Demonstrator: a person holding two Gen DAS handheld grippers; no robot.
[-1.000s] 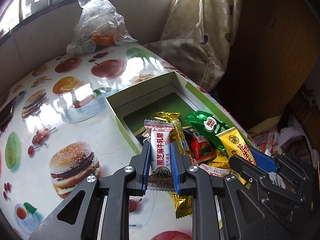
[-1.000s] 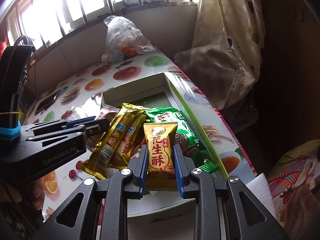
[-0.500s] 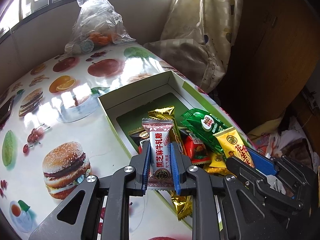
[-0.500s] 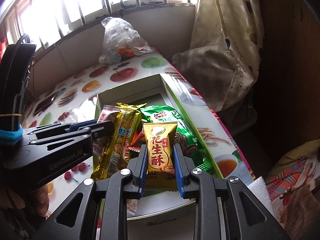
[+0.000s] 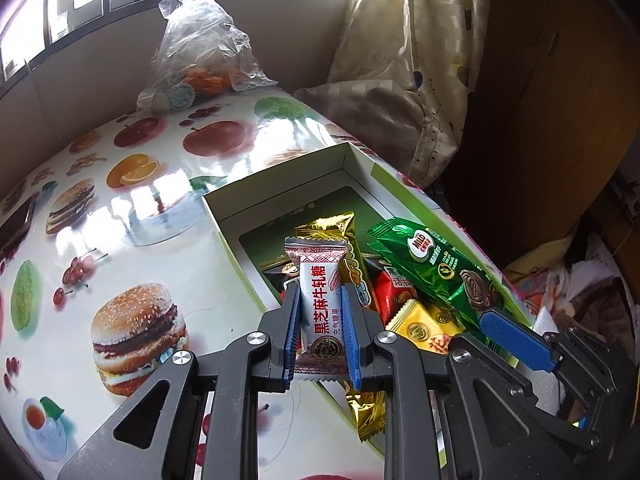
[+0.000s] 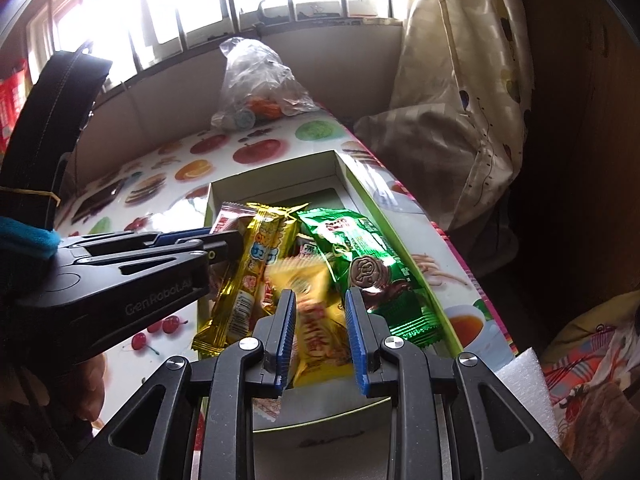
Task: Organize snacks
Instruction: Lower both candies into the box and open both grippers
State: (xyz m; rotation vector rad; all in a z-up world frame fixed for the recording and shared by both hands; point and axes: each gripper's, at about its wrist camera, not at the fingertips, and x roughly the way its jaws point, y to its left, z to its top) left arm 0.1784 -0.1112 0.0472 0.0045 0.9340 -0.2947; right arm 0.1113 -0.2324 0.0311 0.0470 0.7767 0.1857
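Note:
My left gripper [image 5: 320, 312] is shut on a white black-sesame nougat candy [image 5: 322, 308], held over the near left part of the open white and green box [image 5: 280, 184]. My right gripper [image 6: 320, 316] is open; a yellow peanut-crisp packet [image 6: 316, 332] lies blurred below its fingers, in the box. The box [image 6: 276, 168] also holds a gold wafer bar [image 6: 248, 276], a green Milo packet [image 6: 360, 256] and red packets [image 5: 394, 290]. The left gripper shows in the right wrist view [image 6: 228, 246], and the right gripper's blue pad [image 5: 516, 340] in the left wrist view.
The box lies on a table with a fruit-and-burger print cloth [image 5: 120, 200]. A clear plastic bag with oranges [image 5: 200, 68] stands at the far edge by the window. A cream curtain [image 5: 412, 60] hangs to the right. White foam [image 6: 528, 384] lies at right.
My right gripper has opened and let go of the yellow peanut-crisp packet, which has dropped into the box. My left gripper, still holding the nougat candy, has moved right over the box.

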